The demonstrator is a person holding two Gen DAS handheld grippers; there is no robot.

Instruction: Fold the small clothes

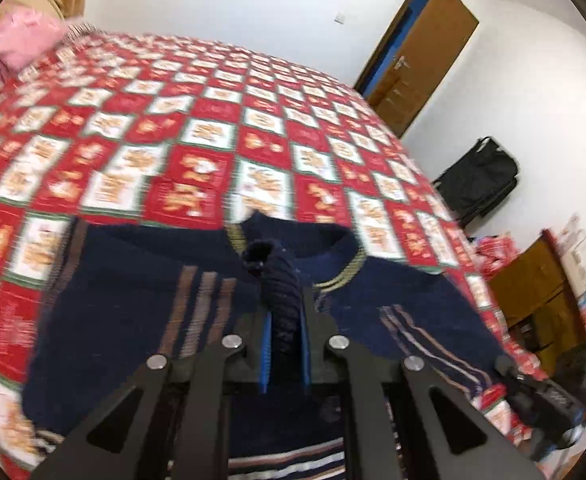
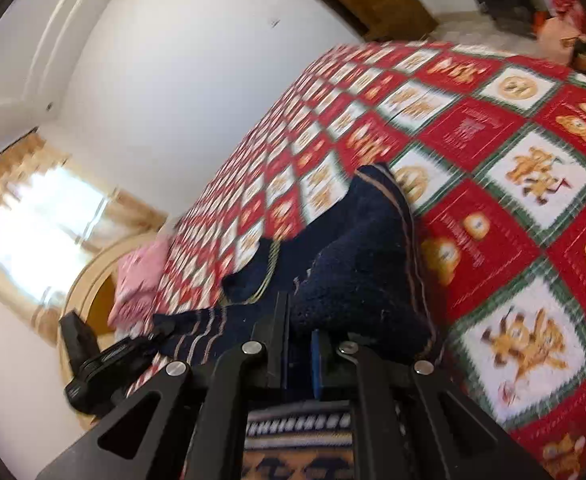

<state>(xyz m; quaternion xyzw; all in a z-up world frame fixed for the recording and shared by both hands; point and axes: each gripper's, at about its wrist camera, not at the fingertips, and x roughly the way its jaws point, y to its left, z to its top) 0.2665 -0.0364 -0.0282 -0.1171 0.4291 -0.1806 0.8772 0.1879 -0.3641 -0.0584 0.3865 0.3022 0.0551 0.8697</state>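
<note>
Left wrist view first: my left claw (image 1: pixel 285 320) is clamped on a bunched ridge of the navy sweater (image 1: pixel 133 300), the knit pinched between the blue pads (image 1: pixel 266 352). The sweater lies spread across the bed (image 1: pixel 213 120) with its red and white checked cover, collar at the far side, brown stripes running down the front. A pink pillow (image 1: pixel 17 44) sits far off at the head of the bed, and a brown door (image 1: pixel 421 48) stands open beyond it. The picture is smeared, so fine detail is lost.

Over to the right wrist view: my right claw (image 2: pixel 301 344) is closed on a thick fold of the same sweater (image 2: pixel 353 264), the fabric rising in a hump in front of it. My other claw shows at the lower left edge.

My read: both grips are set and 1 garment is in hand, but no fold is laid flat yet. The folding itself is all left to do.
</note>
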